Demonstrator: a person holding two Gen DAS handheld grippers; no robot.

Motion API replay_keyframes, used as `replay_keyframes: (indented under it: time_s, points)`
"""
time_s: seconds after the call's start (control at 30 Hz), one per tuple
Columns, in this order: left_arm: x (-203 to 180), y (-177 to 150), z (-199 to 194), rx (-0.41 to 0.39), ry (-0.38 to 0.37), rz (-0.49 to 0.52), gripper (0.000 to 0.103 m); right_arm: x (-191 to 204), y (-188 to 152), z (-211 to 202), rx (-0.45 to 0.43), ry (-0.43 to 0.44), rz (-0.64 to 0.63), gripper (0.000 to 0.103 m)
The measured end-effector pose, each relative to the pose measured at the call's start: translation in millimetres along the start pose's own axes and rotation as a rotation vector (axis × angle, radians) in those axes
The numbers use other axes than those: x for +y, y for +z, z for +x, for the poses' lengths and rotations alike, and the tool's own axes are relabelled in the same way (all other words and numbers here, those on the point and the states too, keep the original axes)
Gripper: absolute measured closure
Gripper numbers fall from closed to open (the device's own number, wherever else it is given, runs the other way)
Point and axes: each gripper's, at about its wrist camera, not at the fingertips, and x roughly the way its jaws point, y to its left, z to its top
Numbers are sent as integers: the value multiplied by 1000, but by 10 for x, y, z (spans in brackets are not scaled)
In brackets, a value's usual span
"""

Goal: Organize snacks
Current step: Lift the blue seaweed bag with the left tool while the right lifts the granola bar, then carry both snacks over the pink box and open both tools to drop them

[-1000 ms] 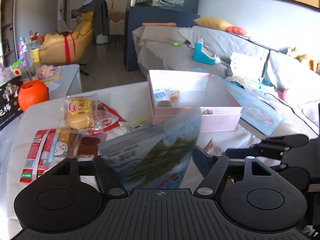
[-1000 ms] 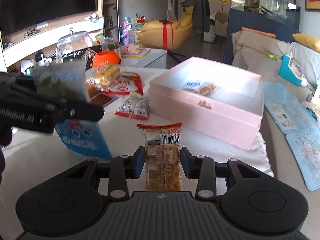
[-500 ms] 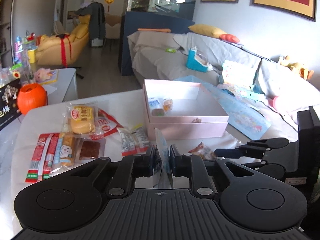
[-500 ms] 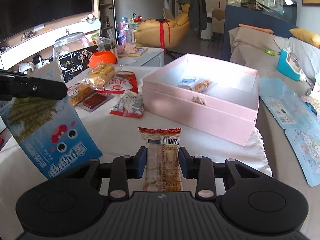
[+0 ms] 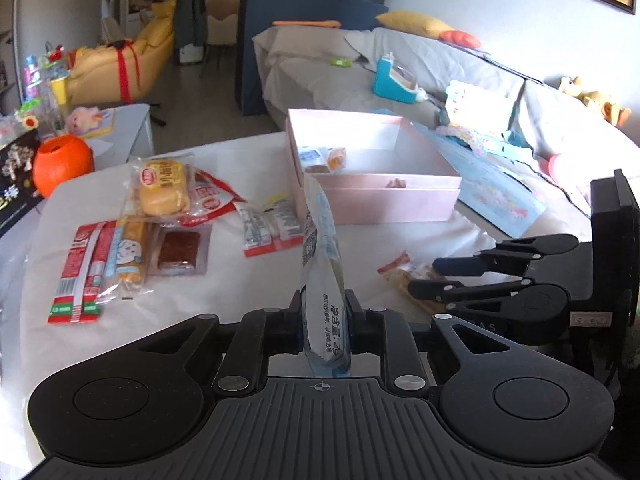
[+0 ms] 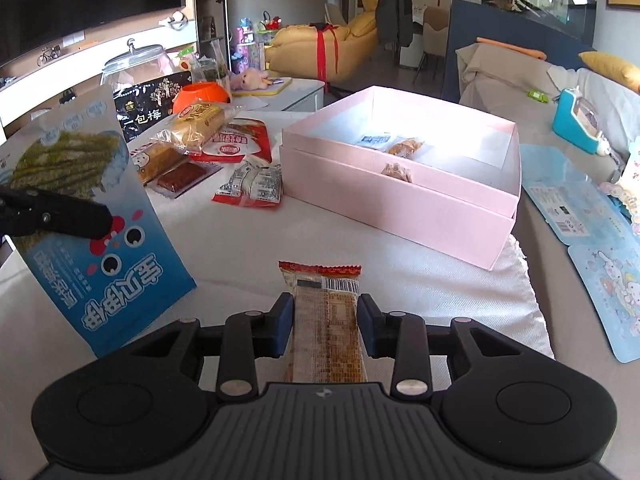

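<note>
My left gripper (image 5: pixel 323 312) is shut on a blue seaweed snack bag (image 5: pixel 322 264), held edge-on above the table; the bag's printed face shows in the right wrist view (image 6: pixel 92 216). My right gripper (image 6: pixel 325 320) is shut on a brown wafer bar in clear wrap (image 6: pixel 325 320), low over the white cloth. The open pink box (image 6: pixel 400 200) stands ahead with a few small snacks inside (image 6: pixel 404 146). In the left wrist view the box (image 5: pixel 384 200) is ahead, and the right gripper (image 5: pixel 452 276) is to its right.
Loose snacks lie on the cloth to the left: a bread pack (image 5: pixel 164 188), a red sausage pack (image 5: pixel 84 268), a dark jerky square (image 5: pixel 179 249), small sachets (image 5: pixel 268 228). An orange pumpkin jar (image 5: pixel 62 160) stands far left. A sofa with blue sheets (image 6: pixel 576 208) is to the right.
The left gripper turned the seaweed bag from flat-on to edge-on and rose with it. The right gripper lifted slightly with the wafer bar still held.
</note>
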Motion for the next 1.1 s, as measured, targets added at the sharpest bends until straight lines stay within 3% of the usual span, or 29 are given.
replay_keyframes:
  time_s: [0.4, 0.83, 0.97, 1.1]
  points:
    - [25, 51, -28, -21, -14, -30, 84, -2, -1, -63, -8, 6, 1, 69]
    - [-67, 266, -56, -72, -54, -14, 85, -79, 138, -263, -86, 18, 22, 69]
    - [-117, 633, -91, -129, -76, 26, 85, -178, 322, -385, -145, 20, 28, 69]
    - [-169, 1303, -51, -241, -99, 74, 85, -376, 783, -626, -280, -46, 28, 69]
